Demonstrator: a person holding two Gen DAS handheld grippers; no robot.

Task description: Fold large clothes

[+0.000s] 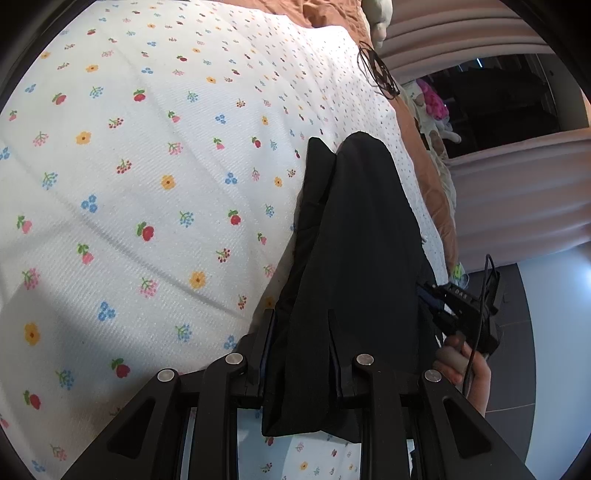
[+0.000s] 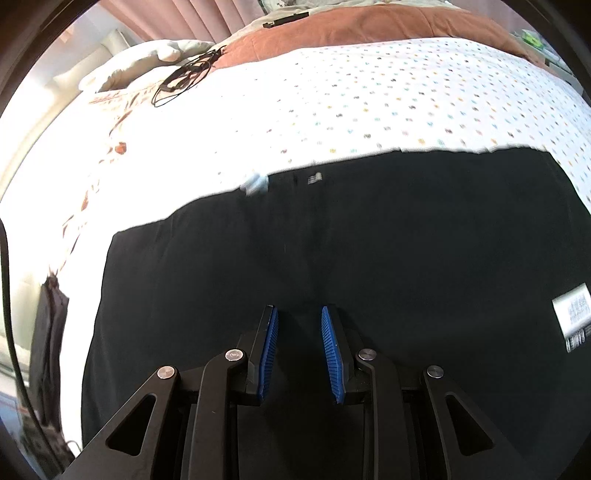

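Left wrist view: floral sheet (image 1: 147, 166) covers the bed across the whole left and centre, white with small red, blue, yellow and pink flowers. Left tongs (image 1: 301, 334) sit near, bottom centre, clamped on a thick bunch of the black garment (image 1: 354, 240); cloth fills the gap between the fingers and a loose end hangs below them. From the tongs the garment runs away to the far side as a long folded strip along the right edge of the bed, lying on the sheet. Black cable (image 1: 380, 75) is coiled far right on the bed, next to an orange blanket (image 1: 432, 177). Right of the garment, near, the right tongs (image 1: 458, 306) show as a black unit held in the person's hand (image 1: 467, 365); can't tell from here how its fingers stand. Right wrist view: cable (image 2: 184, 79) far left, pillow (image 2: 140, 61) beside it, orange blanket (image 2: 351, 29) across the far edge, sheet (image 2: 369, 99) in the middle. The black garment (image 2: 406, 240) spreads flat across the near half of the bed, blurred. Right tongs (image 2: 299, 314) are near centre, over the garment, fingers apart with the blue pads (image 2: 269, 354) showing and nothing between them. White label (image 2: 574, 310) sits on the garment at the far right edge.
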